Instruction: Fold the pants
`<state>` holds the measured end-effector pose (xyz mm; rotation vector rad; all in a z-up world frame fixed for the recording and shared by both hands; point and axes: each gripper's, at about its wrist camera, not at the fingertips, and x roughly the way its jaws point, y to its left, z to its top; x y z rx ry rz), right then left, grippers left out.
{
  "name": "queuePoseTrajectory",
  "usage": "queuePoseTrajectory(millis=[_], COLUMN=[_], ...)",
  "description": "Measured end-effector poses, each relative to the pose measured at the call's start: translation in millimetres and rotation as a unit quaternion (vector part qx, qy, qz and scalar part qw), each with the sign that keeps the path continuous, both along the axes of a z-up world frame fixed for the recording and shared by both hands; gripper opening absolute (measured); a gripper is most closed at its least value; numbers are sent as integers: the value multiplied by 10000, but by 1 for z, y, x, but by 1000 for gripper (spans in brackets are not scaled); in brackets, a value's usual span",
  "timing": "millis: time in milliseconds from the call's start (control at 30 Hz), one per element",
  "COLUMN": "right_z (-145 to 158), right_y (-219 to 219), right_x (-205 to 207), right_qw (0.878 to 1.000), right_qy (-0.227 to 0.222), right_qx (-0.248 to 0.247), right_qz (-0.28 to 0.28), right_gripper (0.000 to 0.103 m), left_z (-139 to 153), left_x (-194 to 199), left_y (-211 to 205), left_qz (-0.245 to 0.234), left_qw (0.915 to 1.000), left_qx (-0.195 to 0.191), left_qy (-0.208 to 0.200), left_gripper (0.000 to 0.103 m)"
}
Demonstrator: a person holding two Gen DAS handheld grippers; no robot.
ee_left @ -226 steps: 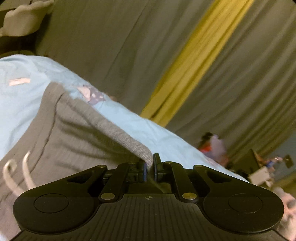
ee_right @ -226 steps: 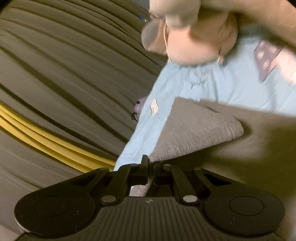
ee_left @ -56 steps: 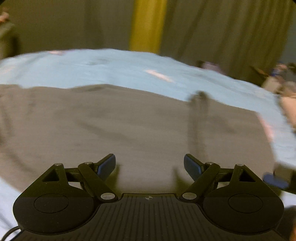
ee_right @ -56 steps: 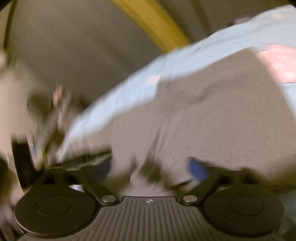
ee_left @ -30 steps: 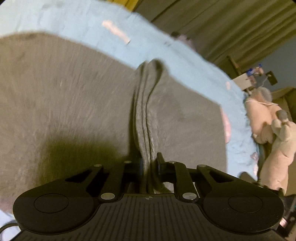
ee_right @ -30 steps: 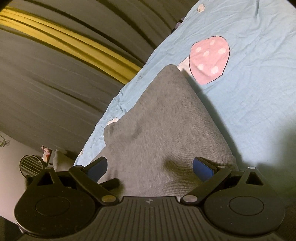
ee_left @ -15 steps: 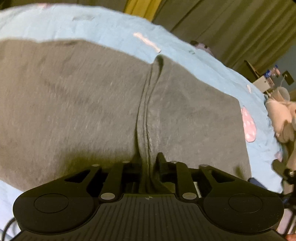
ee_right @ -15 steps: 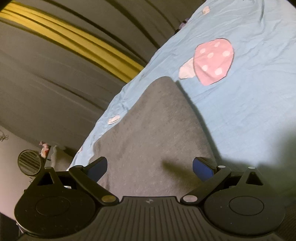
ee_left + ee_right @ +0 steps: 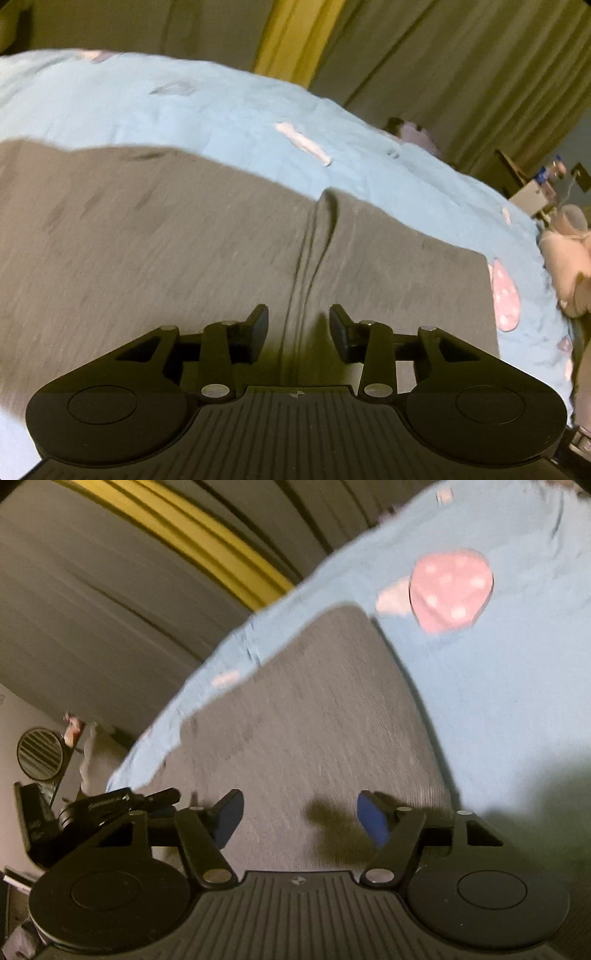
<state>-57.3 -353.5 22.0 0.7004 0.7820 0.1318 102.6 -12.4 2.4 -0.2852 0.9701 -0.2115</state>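
The grey pants (image 9: 147, 251) lie spread flat on the light blue bedsheet (image 9: 207, 110). A raised crease (image 9: 314, 240) runs from their far edge toward me. My left gripper (image 9: 298, 328) is open, its jaws standing on either side of that crease just above the cloth, holding nothing. In the right wrist view the pants (image 9: 314, 716) end in a rounded far corner. My right gripper (image 9: 299, 818) is open and empty over the cloth's near part.
A pink spotted mushroom print (image 9: 450, 590) lies on the sheet beside the pants. Grey curtains with a yellow stripe (image 9: 295, 37) hang behind the bed. Plush toys (image 9: 569, 258) sit at the right edge. A round fan (image 9: 38, 753) and dark gear stand at left.
My left gripper was shut on the crease of the pants half a second ago; it has let go and opened. The right gripper stayed open and shifted a little over the cloth.
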Motion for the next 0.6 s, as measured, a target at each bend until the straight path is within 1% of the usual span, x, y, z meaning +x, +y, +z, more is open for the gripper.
queuePoseTrajectory(millis=[67,100,133,167,200,233,267,300,333,367,433,500,567,600], right_z=[7,8,6,4,2,0,0,0,0,0,3,5,3,0], right_y=[4,5,6,7,9,10,10,10,12,13,17,18,22,25], right_x=[-3,-3,-1,3,5,8,10,11,12,12,10,8,13,17], right_qw=[9992,9988,9985,9980,9973,9966,9962,9955,9945,9935,9912,9883,9840,9807], right_qy=[-139,-108,-9,100,209,267,267,261,266,238,137,74,204,399], right_qx=[-370,-474,-550,-622,-701,-775,-827,-907,-1015,-1110,-1306,-1497,-1742,-1897], right_qz=[-46,-33,-26,-24,-29,-24,-12,-15,-39,-73,-169,-265,-301,-264], right_gripper=[68,68,68,68,68,68,68,68,68,67,67,67,68,71], left_z=[-10,-15,-21,-25,-29,-32,-33,-32,-30,-26,-19,-13,-11,-15], left_x=[20,29,39,44,50,56,59,59,59,57,50,46,41,41], left_y=[-11,-13,-15,-16,-17,-20,-24,-29,-33,-38,-44,-49,-49,-51], left_qz=[-41,-74,-68,-86,-165,-235,-284,-411,-493,-600,-703,-679,-616,-610], left_qw=[9997,9993,9989,9987,9981,9976,9976,9976,9975,9967,9952,9946,9945,9933], left_qx=[193,206,146,57,-76,-118,-49,72,230,426,674,776,812,943], left_qy=[174,290,430,503,586,634,623,549,458,340,130,-72,-250,-281], left_gripper=[46,46,47,49,49,47,32,31,25,22,20,19,19,19])
